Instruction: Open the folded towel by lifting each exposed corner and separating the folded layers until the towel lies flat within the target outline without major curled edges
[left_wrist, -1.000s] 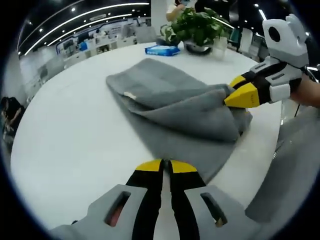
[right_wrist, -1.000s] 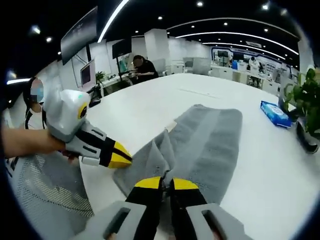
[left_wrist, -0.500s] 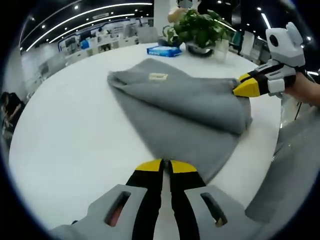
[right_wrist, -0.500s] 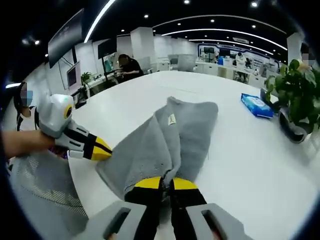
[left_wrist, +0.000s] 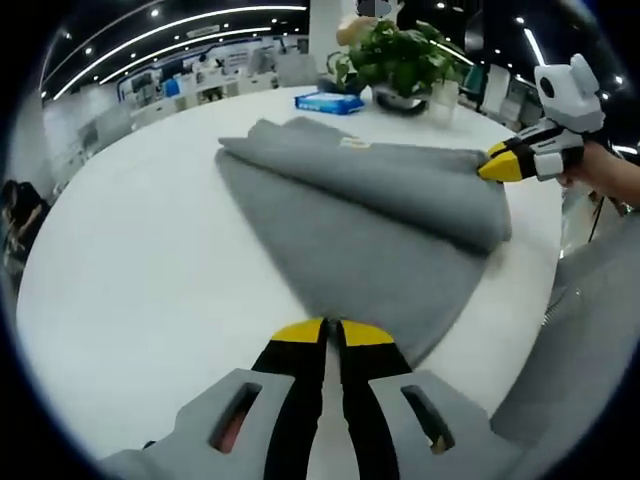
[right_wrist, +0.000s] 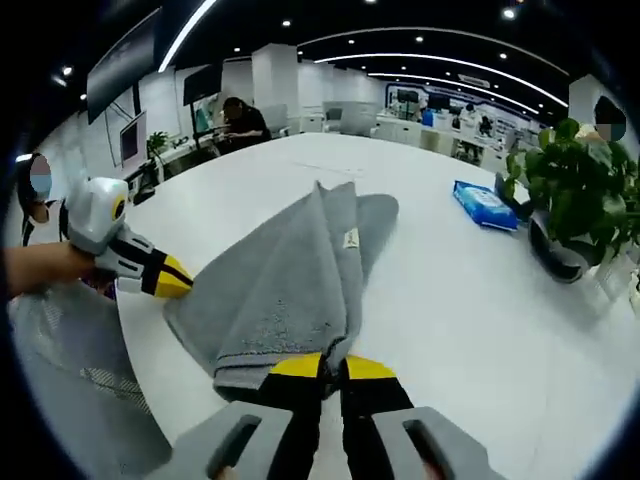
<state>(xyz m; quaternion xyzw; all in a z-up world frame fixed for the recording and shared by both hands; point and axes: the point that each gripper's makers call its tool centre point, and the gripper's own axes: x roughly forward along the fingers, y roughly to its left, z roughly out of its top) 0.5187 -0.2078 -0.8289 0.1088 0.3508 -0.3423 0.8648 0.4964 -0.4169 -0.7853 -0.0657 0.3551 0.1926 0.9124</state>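
Grey towel (left_wrist: 370, 215) lies partly unfolded on white round table (left_wrist: 140, 260). Left gripper (left_wrist: 333, 331) pinches its near corner, jaws closed. Right gripper (right_wrist: 332, 366) clamps the opposite folded edge, raised. Left gripper view: right gripper at 2 o'clock. Right gripper view: left gripper at 9 o'clock, towel label (right_wrist: 351, 238), blue packet (right_wrist: 484, 204), potted plant (right_wrist: 570, 200).

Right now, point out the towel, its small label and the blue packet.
towel (left_wrist: 370, 240): left gripper view, on the broad lower layer.
label (right_wrist: 351, 238): right gripper view, on the tag at the towel's edge.
blue packet (right_wrist: 484, 204): right gripper view, on its top face.
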